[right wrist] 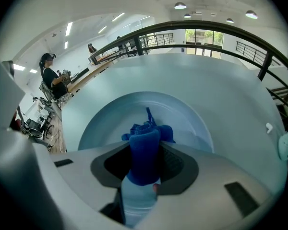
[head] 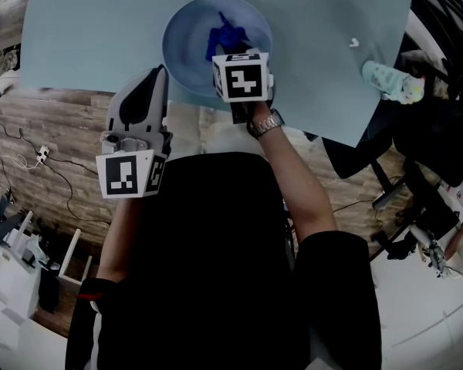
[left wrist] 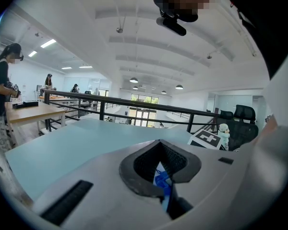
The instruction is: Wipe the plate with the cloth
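Observation:
A pale blue plate lies near the front edge of the light blue table. A crumpled dark blue cloth rests in the plate's middle. My right gripper reaches over the plate's near side and is shut on the cloth, which bunches out past the jaws onto the plate. My left gripper comes in from the front left, and its jaws stand closed at the plate's left rim. In the left gripper view a pale sliver and a bit of blue cloth show between the pads.
A pale green and white soft toy lies at the table's right edge, with a small white bit near it. A black office chair stands to the right. Cables trail on the wooden floor at left. A black railing runs behind the table.

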{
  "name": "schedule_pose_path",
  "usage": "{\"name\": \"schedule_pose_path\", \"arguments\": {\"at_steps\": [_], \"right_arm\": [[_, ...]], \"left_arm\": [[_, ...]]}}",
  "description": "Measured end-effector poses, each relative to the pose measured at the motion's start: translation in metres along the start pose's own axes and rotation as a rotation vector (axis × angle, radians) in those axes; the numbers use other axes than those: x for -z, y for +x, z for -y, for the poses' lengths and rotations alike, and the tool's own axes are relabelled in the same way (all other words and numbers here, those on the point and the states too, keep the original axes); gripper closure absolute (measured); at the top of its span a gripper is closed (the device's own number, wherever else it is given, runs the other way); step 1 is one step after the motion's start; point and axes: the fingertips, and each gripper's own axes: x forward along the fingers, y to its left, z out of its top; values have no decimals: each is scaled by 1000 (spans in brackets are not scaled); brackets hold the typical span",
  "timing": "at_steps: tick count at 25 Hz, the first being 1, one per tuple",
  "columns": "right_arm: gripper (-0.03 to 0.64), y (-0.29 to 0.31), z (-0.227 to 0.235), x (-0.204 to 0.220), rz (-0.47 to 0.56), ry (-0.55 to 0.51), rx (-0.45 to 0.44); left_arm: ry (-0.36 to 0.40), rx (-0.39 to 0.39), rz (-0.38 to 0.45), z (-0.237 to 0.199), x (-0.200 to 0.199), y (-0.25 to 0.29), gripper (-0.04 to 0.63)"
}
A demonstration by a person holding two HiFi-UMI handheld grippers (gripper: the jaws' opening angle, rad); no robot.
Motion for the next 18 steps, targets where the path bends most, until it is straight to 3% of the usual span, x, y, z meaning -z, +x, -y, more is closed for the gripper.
{"name": "schedule_pose_path", "arguments": {"at_steps": [18], "right_arm": [[497, -10, 38, 9, -40, 36, 84]], "left_arm": [[5, 35, 0, 16, -3, 11, 595]]}}
